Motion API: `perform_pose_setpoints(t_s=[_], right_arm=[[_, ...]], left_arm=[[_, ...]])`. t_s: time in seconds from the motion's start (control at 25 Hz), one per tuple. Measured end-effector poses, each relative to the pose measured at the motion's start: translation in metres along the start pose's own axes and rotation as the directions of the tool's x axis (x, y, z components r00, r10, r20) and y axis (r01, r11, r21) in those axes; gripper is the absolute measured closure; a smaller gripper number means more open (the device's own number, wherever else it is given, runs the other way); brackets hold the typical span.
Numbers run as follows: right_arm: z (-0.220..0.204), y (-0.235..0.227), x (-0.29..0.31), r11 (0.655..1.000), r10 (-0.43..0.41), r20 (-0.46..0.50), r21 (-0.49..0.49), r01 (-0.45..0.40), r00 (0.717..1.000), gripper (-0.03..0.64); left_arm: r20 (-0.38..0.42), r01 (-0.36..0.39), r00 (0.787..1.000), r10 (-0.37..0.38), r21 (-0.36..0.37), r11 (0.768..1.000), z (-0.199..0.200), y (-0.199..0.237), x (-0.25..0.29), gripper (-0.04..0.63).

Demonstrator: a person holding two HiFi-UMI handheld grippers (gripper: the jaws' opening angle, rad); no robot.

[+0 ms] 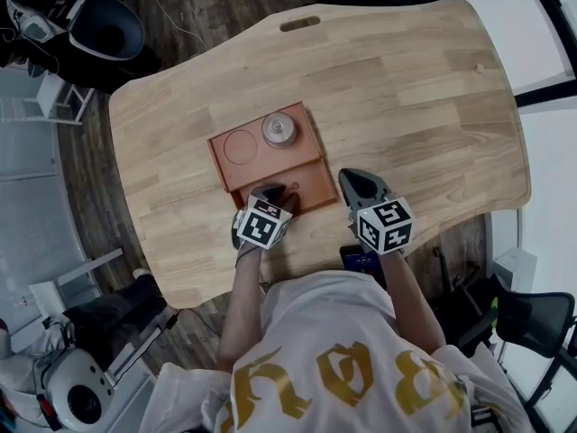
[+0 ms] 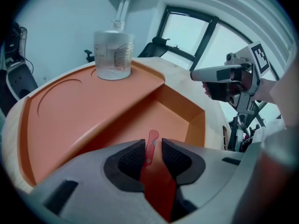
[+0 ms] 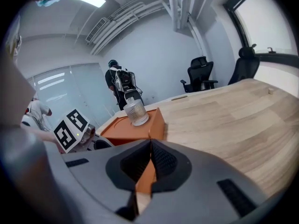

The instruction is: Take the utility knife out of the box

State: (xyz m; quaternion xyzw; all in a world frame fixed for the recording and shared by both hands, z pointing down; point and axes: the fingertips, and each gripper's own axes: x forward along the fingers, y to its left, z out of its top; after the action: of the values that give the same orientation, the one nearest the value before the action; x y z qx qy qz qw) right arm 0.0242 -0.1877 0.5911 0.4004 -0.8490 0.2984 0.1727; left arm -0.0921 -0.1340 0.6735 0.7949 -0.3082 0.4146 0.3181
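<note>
An orange box (image 1: 222, 166) lies on the wooden table (image 1: 424, 106), with a raised shelf at the back and a sunken compartment at the front. My left gripper (image 1: 273, 190) reaches into that compartment. In the left gripper view it (image 2: 152, 149) is shut on the red utility knife (image 2: 153, 137), whose tip pokes out past the pads over the compartment floor (image 2: 163, 118). My right gripper (image 1: 350, 179) hovers just right of the box, shut with nothing between its pads (image 3: 149, 146); the box corner (image 3: 156, 125) shows beyond it.
A clear glass bottle (image 1: 279, 129) stands on the box's shelf. A dark phone-like device (image 1: 362, 260) sits at the near table edge. Beyond the table are office chairs (image 3: 198, 74) and a person (image 3: 119, 85) standing far off.
</note>
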Motion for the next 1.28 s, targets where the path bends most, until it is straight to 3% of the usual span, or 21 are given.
perform_pose_setpoints(t_s=[0.2,0.36,1.28], right_arm=[[0.0001,0.0029,0.0031,0.999,0.006,-0.011,-0.038,-0.007,1.0,0.604],[-0.0006,0.0045,0.0038,0.998,0.005,-0.017,-0.055,-0.006,1.0,0.604],[0.0058,0.0026,0.0,1.0,-0.009,0.016,-0.024,0.01,1.0,0.604]], left_arm=[[-0.061,-0.029,0.997,0.036,0.117,0.993,-0.0043,0.0003,0.0063,0.492],[-0.08,-0.096,0.989,0.123,0.283,0.954,-0.0072,0.0003,0.0069,0.514],[-0.049,-0.104,0.991,0.122,0.277,0.955,-0.0051,0.0009,0.0075,0.534]])
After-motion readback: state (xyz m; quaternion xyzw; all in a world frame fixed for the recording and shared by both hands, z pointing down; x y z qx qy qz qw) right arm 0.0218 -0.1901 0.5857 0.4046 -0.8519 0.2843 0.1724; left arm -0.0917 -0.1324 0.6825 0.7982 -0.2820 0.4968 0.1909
